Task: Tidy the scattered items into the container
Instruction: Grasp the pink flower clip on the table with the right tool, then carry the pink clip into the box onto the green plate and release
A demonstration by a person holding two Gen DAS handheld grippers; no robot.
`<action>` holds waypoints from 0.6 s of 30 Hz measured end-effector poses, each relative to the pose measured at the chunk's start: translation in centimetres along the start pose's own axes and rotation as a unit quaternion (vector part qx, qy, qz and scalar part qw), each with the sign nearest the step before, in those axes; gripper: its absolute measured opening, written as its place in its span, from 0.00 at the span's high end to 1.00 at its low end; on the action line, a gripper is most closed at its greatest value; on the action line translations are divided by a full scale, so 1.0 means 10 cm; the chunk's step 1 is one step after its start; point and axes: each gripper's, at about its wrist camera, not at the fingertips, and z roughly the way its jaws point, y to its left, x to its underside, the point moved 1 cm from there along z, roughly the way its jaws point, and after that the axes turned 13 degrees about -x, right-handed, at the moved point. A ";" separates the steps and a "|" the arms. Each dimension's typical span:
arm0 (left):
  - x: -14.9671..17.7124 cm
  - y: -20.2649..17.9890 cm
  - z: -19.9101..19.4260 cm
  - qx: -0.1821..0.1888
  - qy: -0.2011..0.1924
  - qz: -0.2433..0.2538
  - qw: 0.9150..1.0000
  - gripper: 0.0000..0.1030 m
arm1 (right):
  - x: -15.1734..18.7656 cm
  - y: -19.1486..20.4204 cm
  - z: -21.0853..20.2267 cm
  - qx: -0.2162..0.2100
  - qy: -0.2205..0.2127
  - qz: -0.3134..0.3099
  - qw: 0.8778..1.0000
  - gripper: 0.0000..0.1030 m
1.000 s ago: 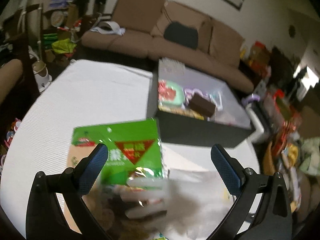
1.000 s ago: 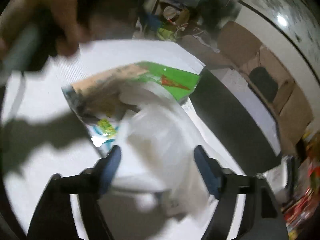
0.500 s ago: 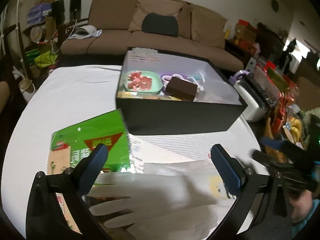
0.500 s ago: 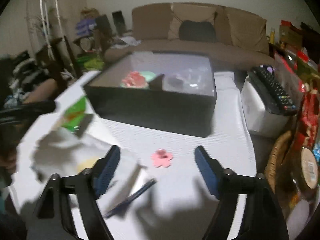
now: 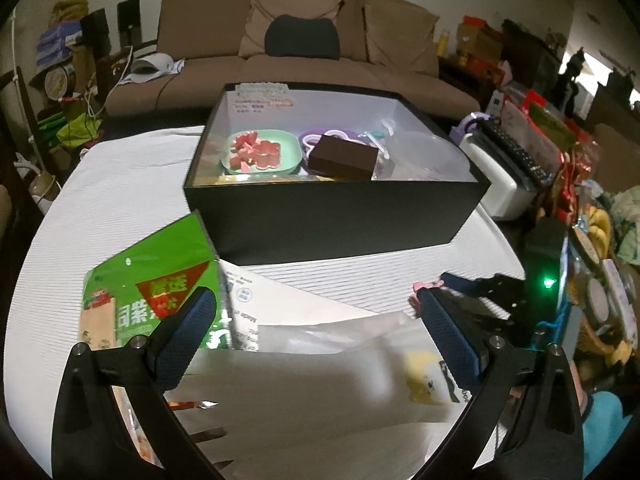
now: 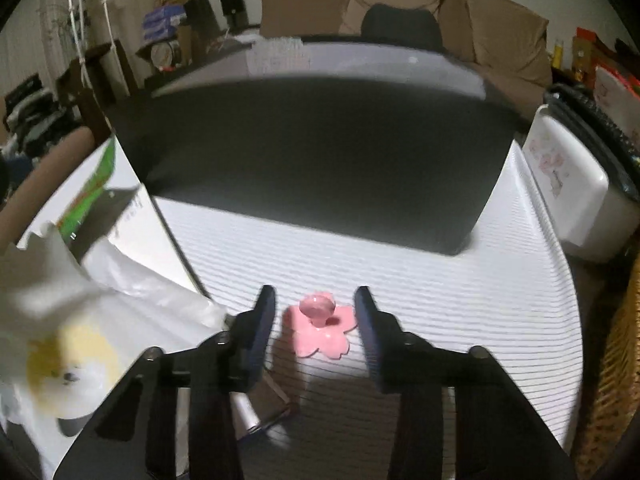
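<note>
White ribbed table, one black box, one pink flower piece between open right fingers, left fingers spread.

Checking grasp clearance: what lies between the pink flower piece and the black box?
In the right wrist view, only bare white ribbed tablecloth separates the pink flower piece from the black box. The right gripper brackets the flower, jaws open.

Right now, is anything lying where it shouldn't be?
Yes. A pink flower piece lies alone on the white table, outside the black box, between the right gripper's open fingers. A green packet and a white glove bag lie overlapping, also still out.
</note>
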 end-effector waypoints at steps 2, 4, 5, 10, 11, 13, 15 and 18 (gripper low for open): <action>0.00 -0.02 0.01 -0.002 0.000 0.005 1.000 0.01 | 0.01 -0.02 0.00 -0.001 -0.002 -0.001 1.000 0.83; 0.01 -0.04 0.02 -0.003 -0.001 0.009 1.000 0.01 | 0.01 -0.01 -0.02 0.002 -0.007 -0.009 1.000 0.84; 0.01 -0.05 0.02 -0.002 -0.001 0.009 1.000 0.01 | 0.00 0.00 -0.05 0.003 -0.011 -0.015 1.000 0.84; 0.00 -0.05 0.01 0.003 -0.005 0.008 1.000 0.03 | -0.16 0.09 -0.33 -0.014 -0.031 -0.023 0.999 0.84; 0.00 -0.04 0.00 0.007 -0.007 0.007 1.000 0.03 | -0.21 0.12 -0.40 -0.019 -0.034 -0.027 0.999 0.84; -0.01 0.00 -0.03 0.014 -0.013 0.002 1.000 0.04 | -0.34 0.21 -0.58 -0.031 -0.041 -0.041 0.998 0.84; -0.03 0.04 -0.06 0.016 -0.020 -0.001 1.000 0.04 | -0.50 0.31 -0.73 -0.045 -0.043 -0.052 0.997 0.84; -0.07 0.14 -0.11 0.011 -0.027 -0.015 0.999 0.04 | -0.82 0.50 -0.90 -0.072 -0.046 -0.066 0.994 0.84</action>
